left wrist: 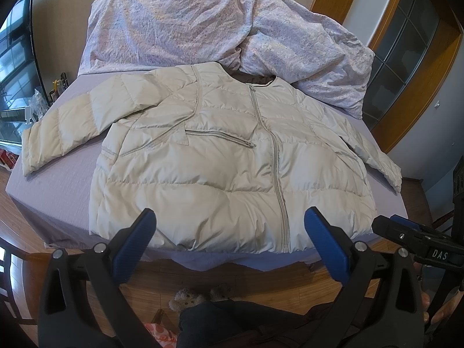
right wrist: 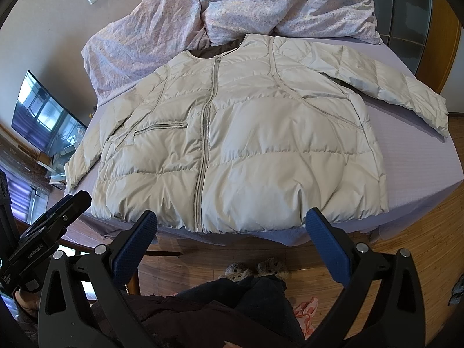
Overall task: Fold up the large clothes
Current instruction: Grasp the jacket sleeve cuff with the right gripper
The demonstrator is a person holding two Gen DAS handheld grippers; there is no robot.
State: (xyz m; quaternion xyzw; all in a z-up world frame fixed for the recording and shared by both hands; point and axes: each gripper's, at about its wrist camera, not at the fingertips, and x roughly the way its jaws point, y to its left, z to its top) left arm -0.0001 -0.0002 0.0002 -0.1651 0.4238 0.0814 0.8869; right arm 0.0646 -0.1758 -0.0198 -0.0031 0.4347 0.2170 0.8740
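A cream puffer jacket (left wrist: 220,156) (right wrist: 246,139) lies flat and zipped on the bed, front up, collar at the far side, hem toward me, both sleeves spread outward. My left gripper (left wrist: 229,220) hovers open above the hem near the zip, nothing between its blue pads. My right gripper (right wrist: 232,221) is open too, just before the hem at the bed's near edge, holding nothing. In the left wrist view the right gripper (left wrist: 417,235) shows at the right edge; in the right wrist view the left gripper (right wrist: 49,223) shows at the left edge.
The bed has a lavender sheet (left wrist: 58,185) (right wrist: 420,162), with a crumpled floral duvet (left wrist: 203,29) (right wrist: 261,3) bunched behind the jacket. Wooden floor (right wrist: 406,246) surrounds the bed. A person's legs and furry slippers (right wrist: 255,269) are below. A TV (right wrist: 43,116) stands at the left.
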